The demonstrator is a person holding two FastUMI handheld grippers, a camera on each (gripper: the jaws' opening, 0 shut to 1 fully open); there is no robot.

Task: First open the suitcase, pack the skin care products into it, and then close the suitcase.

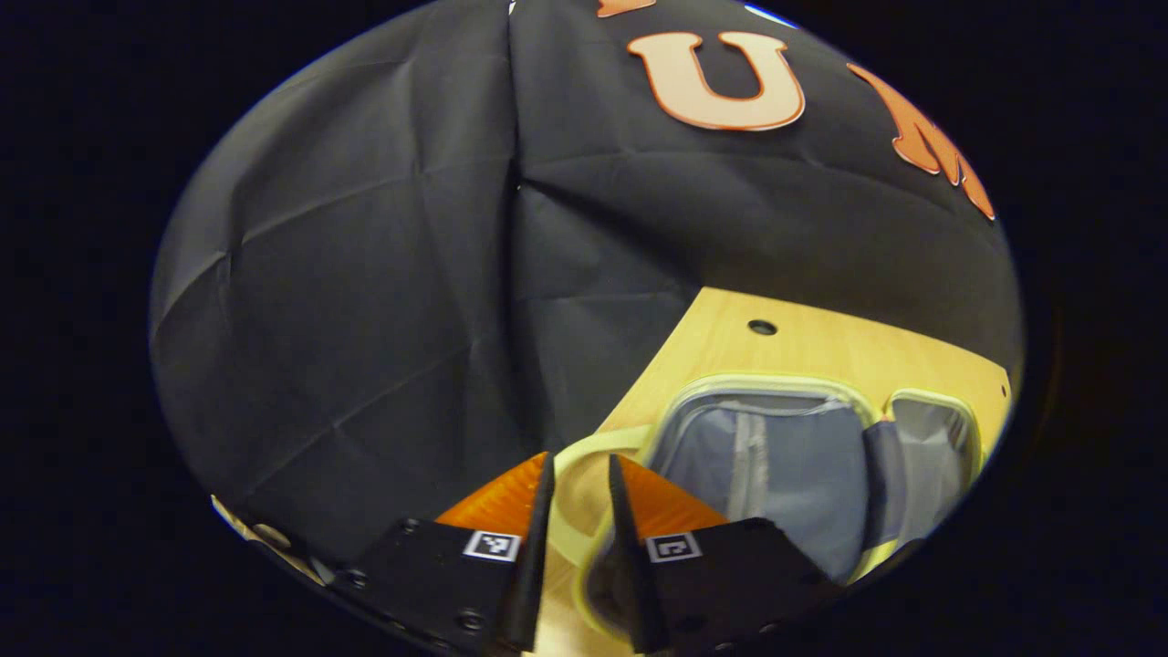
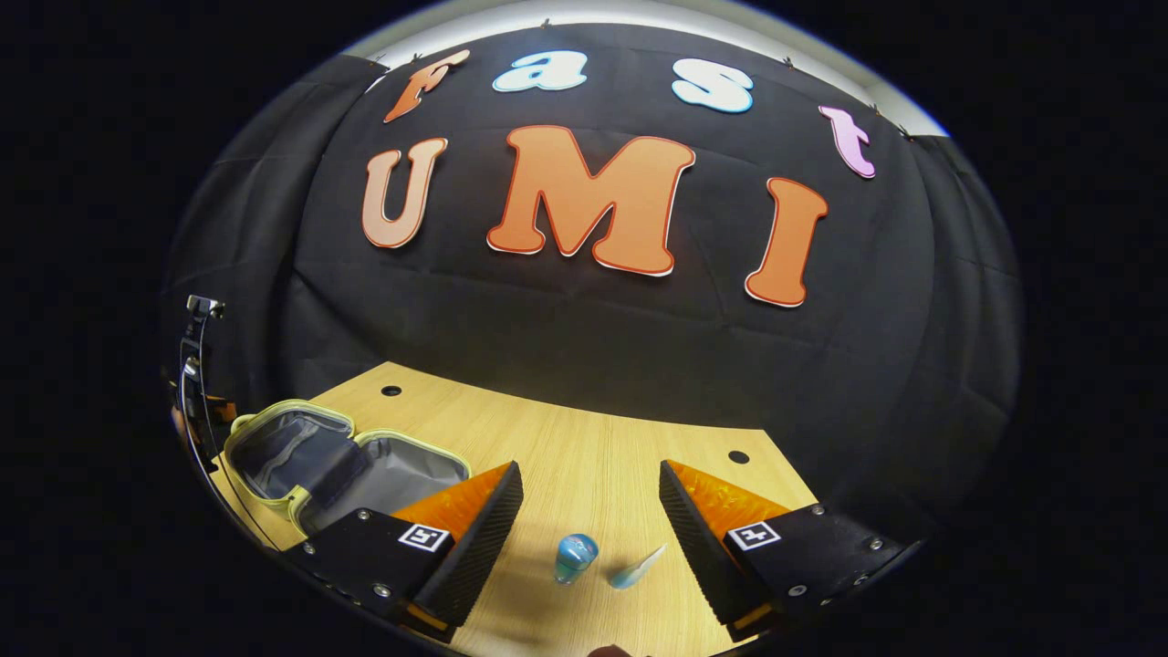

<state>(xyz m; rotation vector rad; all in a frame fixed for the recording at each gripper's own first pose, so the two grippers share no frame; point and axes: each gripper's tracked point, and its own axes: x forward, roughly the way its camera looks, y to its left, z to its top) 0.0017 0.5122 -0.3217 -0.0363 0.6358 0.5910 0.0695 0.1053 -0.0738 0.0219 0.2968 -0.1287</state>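
In the right gripper view, the right gripper (image 2: 584, 497) hangs above the desk (image 2: 593, 456) with its jaws spread wide and nothing between them. A blue bottle (image 2: 575, 557) stands on the desk near its front edge, with a small pale-blue tube (image 2: 637, 568) lying just beside it. The suitcase (image 2: 338, 465) lies open toward the desk's left edge, grey lining exposed.

In the left gripper view, the left gripper (image 1: 580, 474) is narrowly parted and empty, hovering at the suitcase (image 1: 776, 456) rim.
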